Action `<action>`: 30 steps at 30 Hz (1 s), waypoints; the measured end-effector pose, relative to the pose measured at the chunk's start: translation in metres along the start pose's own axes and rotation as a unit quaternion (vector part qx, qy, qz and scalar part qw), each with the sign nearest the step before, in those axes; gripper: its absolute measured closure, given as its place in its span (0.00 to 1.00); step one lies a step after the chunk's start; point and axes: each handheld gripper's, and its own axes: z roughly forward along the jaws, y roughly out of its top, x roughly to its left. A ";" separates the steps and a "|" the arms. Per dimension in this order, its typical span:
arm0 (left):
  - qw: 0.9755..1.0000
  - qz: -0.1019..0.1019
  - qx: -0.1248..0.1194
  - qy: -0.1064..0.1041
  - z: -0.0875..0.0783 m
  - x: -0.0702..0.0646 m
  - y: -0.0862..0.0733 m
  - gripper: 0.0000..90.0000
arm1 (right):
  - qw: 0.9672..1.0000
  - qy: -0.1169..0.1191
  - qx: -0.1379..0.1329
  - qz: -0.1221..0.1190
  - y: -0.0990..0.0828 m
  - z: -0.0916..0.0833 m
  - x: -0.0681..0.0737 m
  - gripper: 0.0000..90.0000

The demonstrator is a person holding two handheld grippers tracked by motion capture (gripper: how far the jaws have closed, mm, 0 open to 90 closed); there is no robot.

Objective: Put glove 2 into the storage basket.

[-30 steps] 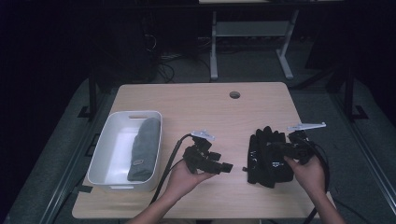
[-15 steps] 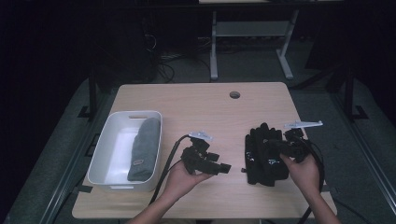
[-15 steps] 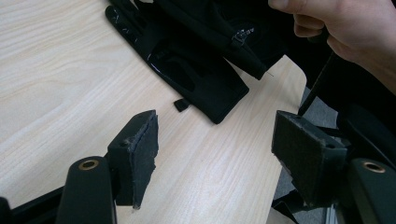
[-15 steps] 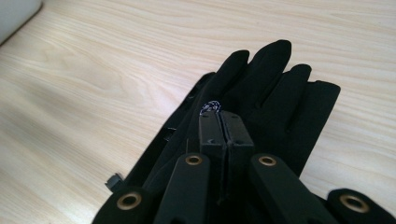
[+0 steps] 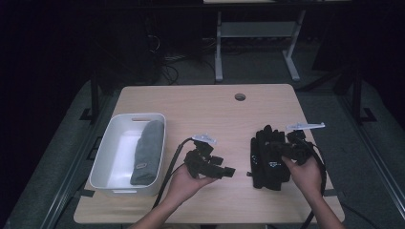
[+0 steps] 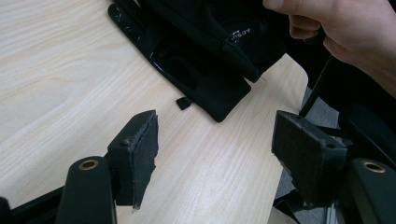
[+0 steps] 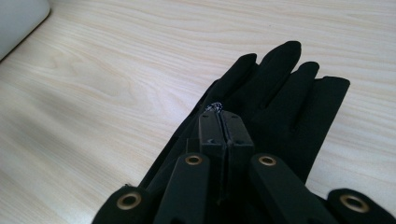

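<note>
Fingers, right: pressed together with no gap at the tips of the right gripper; a small fleck of pale fibre sits at the tips, and they lie over the black gloves. Whether any glove cloth is pinched between them I cannot tell.
Fingers, left: the left gripper has its pads standing wide apart, with bare wood between them and nothing held.
Right hand pose: the right hand comes in from the bottom right of the high view, wrapped round the gripper body, which points toward the left across the gloves.
Left hand pose: the left hand cradles its gripper from below, palm up, low over the desk, aimed right toward the gloves.
Gloves: stacked flat on the right half of the desk, glove fingers pointing to the far edge, cuffs nearer the person; near the left gripper but apart from it.
Bin: a white bin stands at the desk's left edge, well apart from both hands.
Cloth: a grey folded cloth lies along the bin's right side.
</note>
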 end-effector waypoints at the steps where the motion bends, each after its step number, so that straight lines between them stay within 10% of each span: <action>1: 1.000 0.000 -0.001 0.000 0.000 0.000 0.000 0.35 | 1.000 0.002 -0.001 0.005 0.000 0.000 0.000 0.98; 30: 1.000 -0.004 0.016 -0.001 0.017 0.002 -0.005 0.35 | 0.998 0.030 0.027 0.045 -0.031 0.031 -0.015 0.97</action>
